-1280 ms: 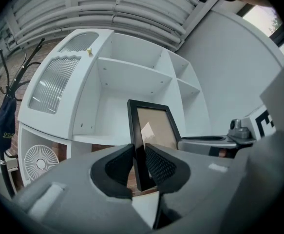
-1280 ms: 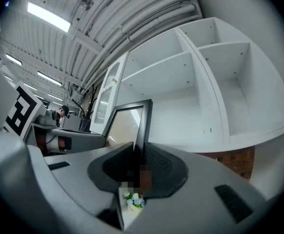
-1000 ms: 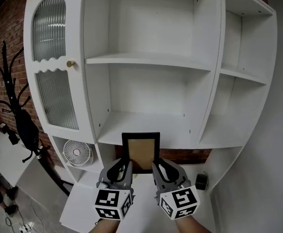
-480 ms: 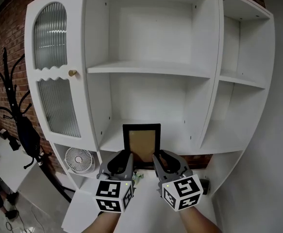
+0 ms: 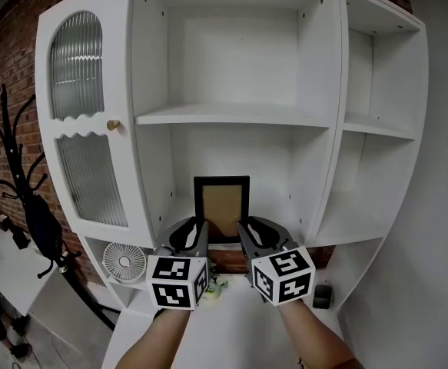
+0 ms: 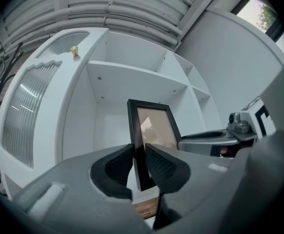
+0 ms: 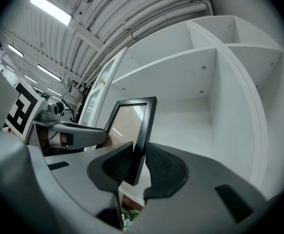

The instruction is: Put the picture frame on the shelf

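The black picture frame (image 5: pixel 222 210) with a tan backing stands upright in the mouth of the white shelf unit's (image 5: pixel 231 117) lower middle bay, and I cannot tell whether its bottom touches the board (image 5: pixel 289 215). My left gripper (image 5: pixel 195 235) is shut on the frame's left edge (image 6: pixel 138 145). My right gripper (image 5: pixel 247 235) holds the right edge (image 7: pixel 142 130); its jaws are opening, with the frame still touching both pads. In the left gripper view the left gripper (image 6: pixel 139 163) shows the edge pinched between its ribbed pads. The right gripper (image 7: pixel 139 163) shows the same on its side.
A ribbed-glass cabinet door (image 5: pixel 85 129) with a gold knob (image 5: pixel 112 124) is to the left. Below it sits a small white fan (image 5: pixel 124 261). A black coat stand (image 5: pixel 24 183) leans by the brick wall. A small dark object (image 5: pixel 320 294) and a green item (image 5: pixel 214 286) lie lower down.
Both grippers have lifted the frame up and forward, from below the shelf board's front edge into the lower middle bay.
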